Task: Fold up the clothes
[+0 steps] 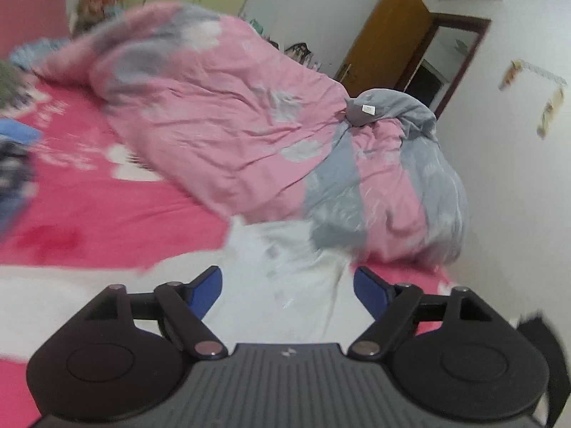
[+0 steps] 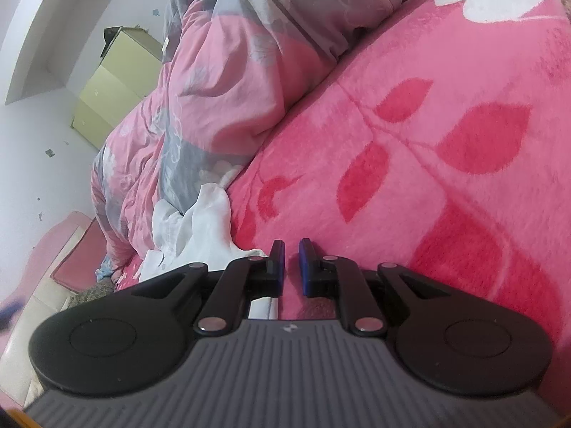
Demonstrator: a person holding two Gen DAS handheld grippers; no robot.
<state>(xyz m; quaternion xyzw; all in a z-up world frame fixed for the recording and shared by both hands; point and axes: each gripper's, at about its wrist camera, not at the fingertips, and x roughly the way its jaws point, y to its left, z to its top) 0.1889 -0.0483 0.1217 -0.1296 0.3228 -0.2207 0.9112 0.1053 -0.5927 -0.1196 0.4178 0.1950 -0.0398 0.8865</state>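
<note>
Item 1. Left tool (image 1: 288, 290): blue pads stand wide apart, nothing between them. It hangs above the bed, pointing down and forward.

Item 2. White garment (image 1: 285, 267): crumpled cloth on the bed, directly ahead of the left tool at twelve o'clock and just below its pads, not touched. In the left wrist view its long axis seems to run from six o'clock up to twelve, ending against the quilt; motion blur makes the outline uncertain. In the right wrist view the same garment (image 2: 200, 228) lies at ten o'clock from the right tool, bunched at the quilt's edge.

Item 3. Right tool (image 2: 292, 262): pads nearly together with only a narrow slit, which looks empty. It sits low over the pink blanket (image 2: 428, 142), with the garment just beside its left finger.

Item 4. Pink and grey quilt (image 1: 232, 114): heaped beyond the garment, at twelve to one o'clock.

Judgement: the right tool appears the nearer to the cloth; the left, open above it, is the one ready to take a hold.

Markings: a small white label (image 1: 368, 109) on a grey corner of the quilt; its writing is too small to read. No brand legible.
</note>
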